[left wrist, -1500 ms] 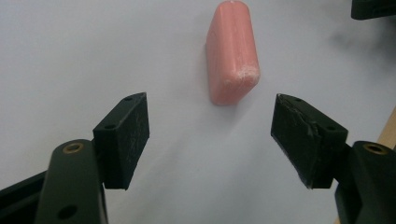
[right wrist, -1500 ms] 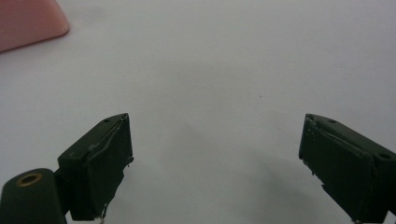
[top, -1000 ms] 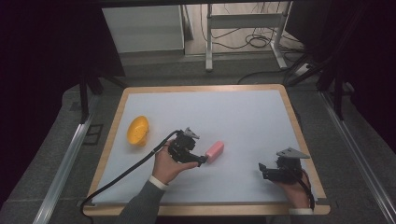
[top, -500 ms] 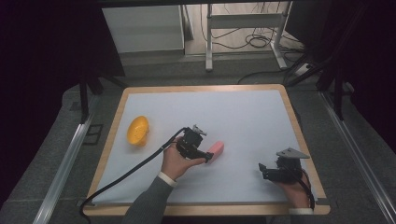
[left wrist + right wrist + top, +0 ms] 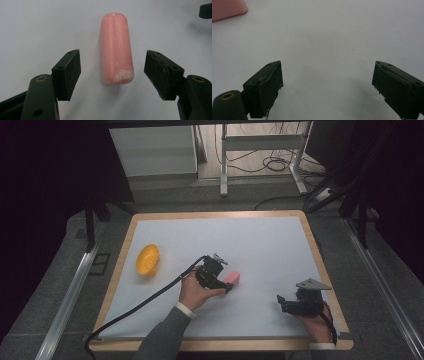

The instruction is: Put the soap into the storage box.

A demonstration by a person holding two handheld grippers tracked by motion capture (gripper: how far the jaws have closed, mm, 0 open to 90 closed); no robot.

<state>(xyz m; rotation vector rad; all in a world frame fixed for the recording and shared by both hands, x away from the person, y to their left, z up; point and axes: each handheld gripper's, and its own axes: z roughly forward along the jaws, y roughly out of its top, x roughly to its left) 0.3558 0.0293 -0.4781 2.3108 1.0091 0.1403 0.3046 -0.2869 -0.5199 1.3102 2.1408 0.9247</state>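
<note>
White tabletop (image 5: 260, 245), wood-framed — the pink sausage (image 5: 115, 47) lies near its centre, an orange bowl (image 5: 147, 259) at nine o'clock. Left tongs (image 5: 112, 72) straddle the sausage's near end, spread wide, pads clear. Right tongs (image 5: 327, 87) gape over bare surface at four o'clock. Looks light, soft, slick-skinned — best pinched gently mid-length.

High view: above the near edge, looking forward and down over the whole surface (image 5: 260, 240).
Left claw view: low, close behind the pink sausage (image 5: 115, 47).
Right claw view: low over the surface, sausage (image 5: 227, 8) at its top-left corner.
Shared: the sausage (image 5: 231, 278).
</note>
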